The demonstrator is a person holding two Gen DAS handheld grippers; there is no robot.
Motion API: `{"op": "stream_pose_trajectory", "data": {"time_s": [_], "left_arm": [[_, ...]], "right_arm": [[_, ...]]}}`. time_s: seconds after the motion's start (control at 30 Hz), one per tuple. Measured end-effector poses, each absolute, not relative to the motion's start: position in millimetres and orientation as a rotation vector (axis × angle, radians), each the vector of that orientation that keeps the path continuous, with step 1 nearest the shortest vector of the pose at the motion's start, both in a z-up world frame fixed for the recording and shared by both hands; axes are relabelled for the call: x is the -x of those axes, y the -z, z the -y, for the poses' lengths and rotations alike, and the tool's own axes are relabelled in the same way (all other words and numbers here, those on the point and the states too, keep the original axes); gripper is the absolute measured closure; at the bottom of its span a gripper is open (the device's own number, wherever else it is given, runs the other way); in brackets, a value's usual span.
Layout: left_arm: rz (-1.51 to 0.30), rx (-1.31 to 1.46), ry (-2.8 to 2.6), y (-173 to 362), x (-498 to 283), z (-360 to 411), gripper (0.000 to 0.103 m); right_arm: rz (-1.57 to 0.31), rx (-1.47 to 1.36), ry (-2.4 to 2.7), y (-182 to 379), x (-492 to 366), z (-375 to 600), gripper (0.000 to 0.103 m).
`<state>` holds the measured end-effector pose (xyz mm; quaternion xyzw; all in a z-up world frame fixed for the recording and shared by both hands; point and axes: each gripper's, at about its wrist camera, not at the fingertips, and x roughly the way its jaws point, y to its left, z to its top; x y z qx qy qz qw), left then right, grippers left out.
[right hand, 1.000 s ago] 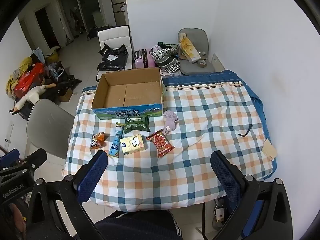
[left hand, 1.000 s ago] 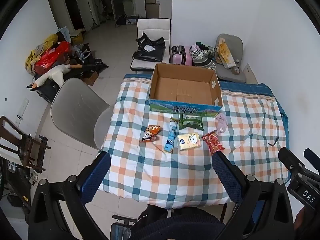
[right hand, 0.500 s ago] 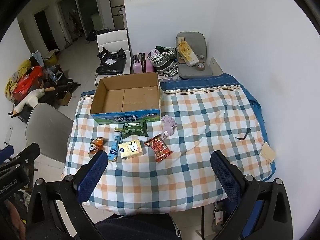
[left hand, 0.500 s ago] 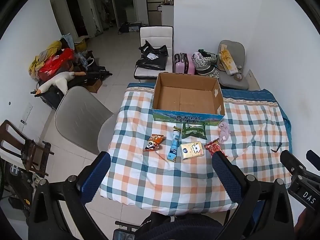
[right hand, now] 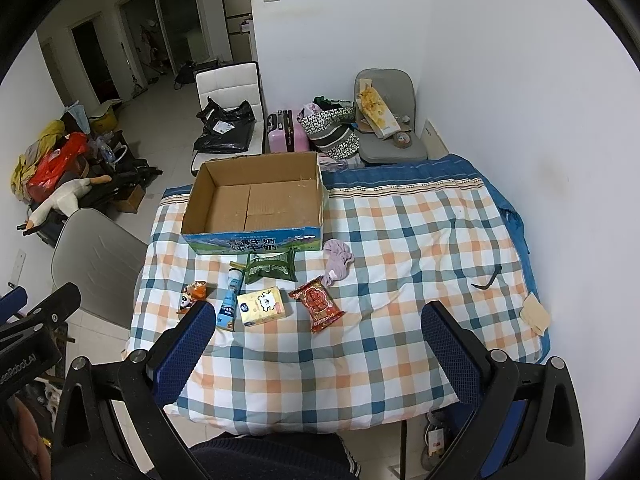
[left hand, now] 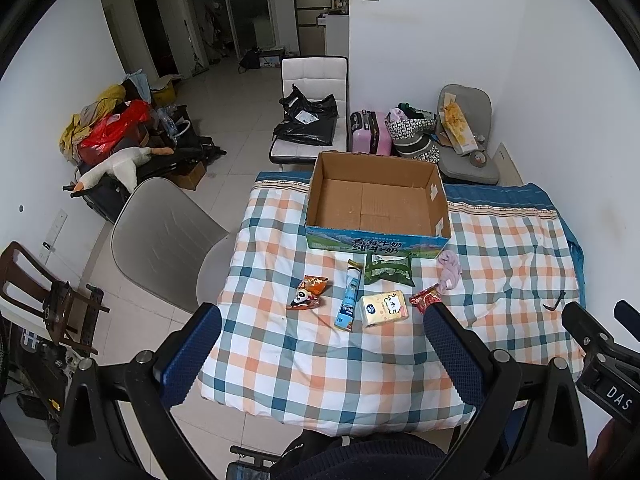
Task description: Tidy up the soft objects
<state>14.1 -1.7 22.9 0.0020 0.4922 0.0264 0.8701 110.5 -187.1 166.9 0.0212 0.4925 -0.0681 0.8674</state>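
Note:
An empty open cardboard box (left hand: 378, 204) (right hand: 256, 202) stands at the far side of the checked tablecloth (left hand: 280, 344) (right hand: 400, 248). In front of it lie a green packet (left hand: 387, 269) (right hand: 271, 267), a blue tube (left hand: 349, 302) (right hand: 231, 300), a panda snack bag (left hand: 307, 293) (right hand: 192, 294), a yellow tissue pack (left hand: 385, 308) (right hand: 261, 306), a red snack packet (left hand: 424, 298) (right hand: 319, 303) and a pink cloth (left hand: 450, 270) (right hand: 338, 262). My left gripper (left hand: 320, 356) and right gripper (right hand: 318, 354) are open, empty, high above the near table edge.
A grey chair (left hand: 168, 236) stands left of the table. A black hook-shaped item (right hand: 486, 278) and a beige pad (right hand: 534, 314) lie at the table's right. The white wall is close on the right. More chairs, a pink suitcase (left hand: 370, 132) and bags stand behind the table.
Both grippers have risen and pulled back from the table; the table and items look smaller and lower in both views. Nothing on the table has moved.

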Motion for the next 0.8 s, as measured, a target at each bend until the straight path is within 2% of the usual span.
{"op": "stream_pose_trajectory", "data": {"time_s": [0.8], "left_arm": [[-1.037,-0.005,-0.049,-22.9,-22.0,9.8,0.000]], "right_arm": [[-1.035,-0.041,0.148,-164.8,-116.2,190.8,0.000]]}}
